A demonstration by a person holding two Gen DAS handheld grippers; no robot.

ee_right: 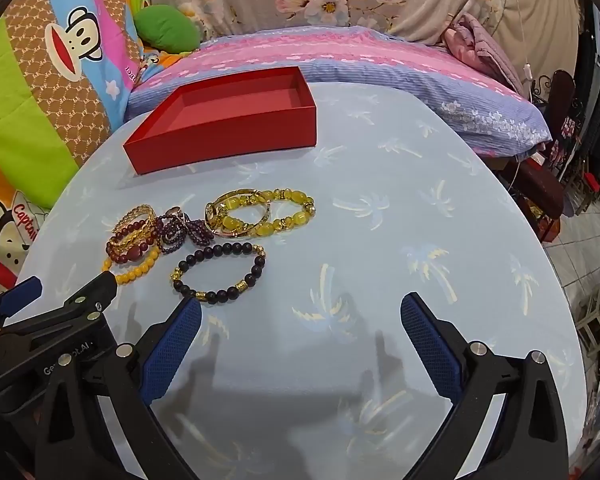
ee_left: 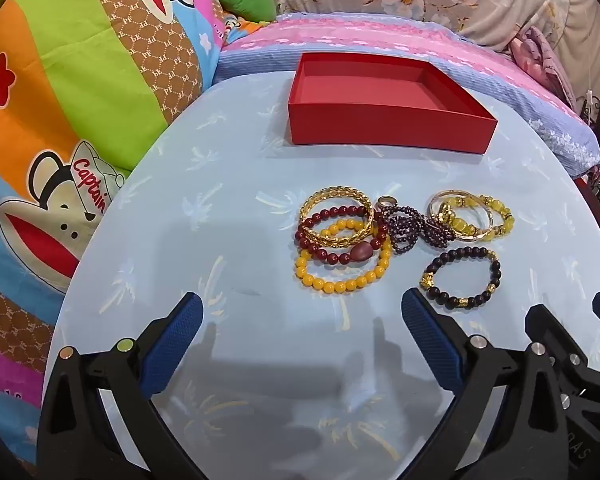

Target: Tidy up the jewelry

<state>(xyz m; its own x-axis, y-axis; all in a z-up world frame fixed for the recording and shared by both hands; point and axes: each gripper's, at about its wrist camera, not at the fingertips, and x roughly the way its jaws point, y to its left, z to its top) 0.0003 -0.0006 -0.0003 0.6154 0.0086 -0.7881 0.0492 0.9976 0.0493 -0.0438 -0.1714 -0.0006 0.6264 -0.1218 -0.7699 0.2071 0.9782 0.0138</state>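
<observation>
Left gripper (ee_left: 302, 312): jaws wide apart, nothing between them, held above the counter (ee_left: 228, 168) short of the jewelry. Right gripper (ee_right: 301, 312): jaws likewise wide apart and empty, over bare counter to the right of the pile. Red box (ee_left: 388, 130): open, empty, at the far side of the counter. Jewelry lies between box and grippers: a gold bangle (ee_left: 337, 216), a dark red bead bracelet (ee_left: 336, 258) and a yellow bead bracelet (ee_left: 342, 286) overlapping; a purple bead strand (ee_left: 410, 230) beside them; a pale yellow bead bracelet (ee_left: 480, 218) tangled with another bangle. A black bead bracelet (ee_left: 462, 276) lies apart, nearest the grippers
</observation>
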